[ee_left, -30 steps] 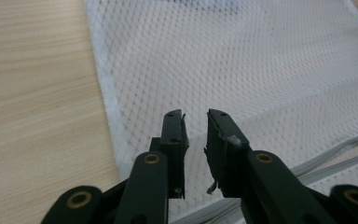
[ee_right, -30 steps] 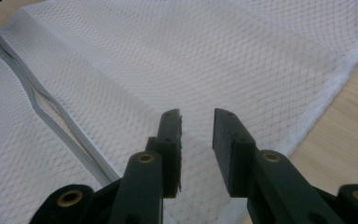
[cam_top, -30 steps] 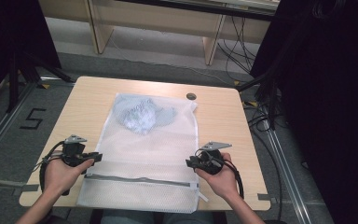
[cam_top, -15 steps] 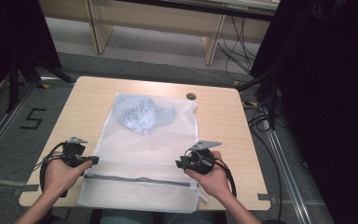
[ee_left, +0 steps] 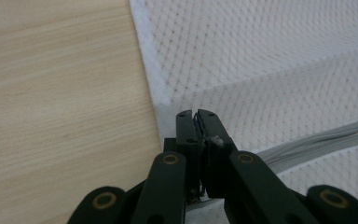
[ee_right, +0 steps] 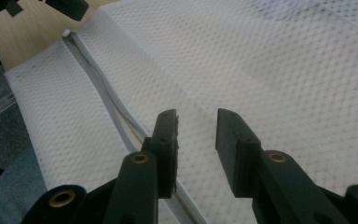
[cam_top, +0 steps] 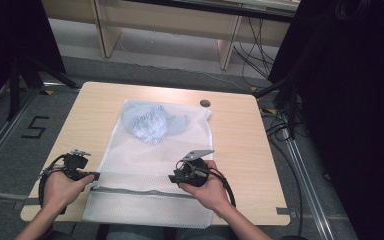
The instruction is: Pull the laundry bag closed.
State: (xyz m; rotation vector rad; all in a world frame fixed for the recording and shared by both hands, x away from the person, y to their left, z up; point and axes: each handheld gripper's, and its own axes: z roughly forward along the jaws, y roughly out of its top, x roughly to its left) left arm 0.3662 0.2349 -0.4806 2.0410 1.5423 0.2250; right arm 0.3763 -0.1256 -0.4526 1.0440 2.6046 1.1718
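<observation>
A wooden table (cam_top: pixel 240 130) carries a white mesh bag (cam_top: pixel 145 165) lying flat, its near end hanging over the edge. A bluish garment (cam_top: pixel 150 122) sits inside at the far end. The left gripper (ee_left: pixel 196 116) is pinched on the bag's left edge. The right gripper (ee_right: pixel 196 126), jaws just opening, hovers over the zipper (ee_right: pixel 116 109), holding nothing.

I count one mesh bag (cam_top: pixel 150 170) on one table (cam_top: pixel 235 145), one bundle of cloth (cam_top: pixel 152 122) inside it, one small dark disc (cam_top: pixel 205 103), and two grippers: left (cam_top: pixel 96 175), right (cam_top: pixel 172 178).
</observation>
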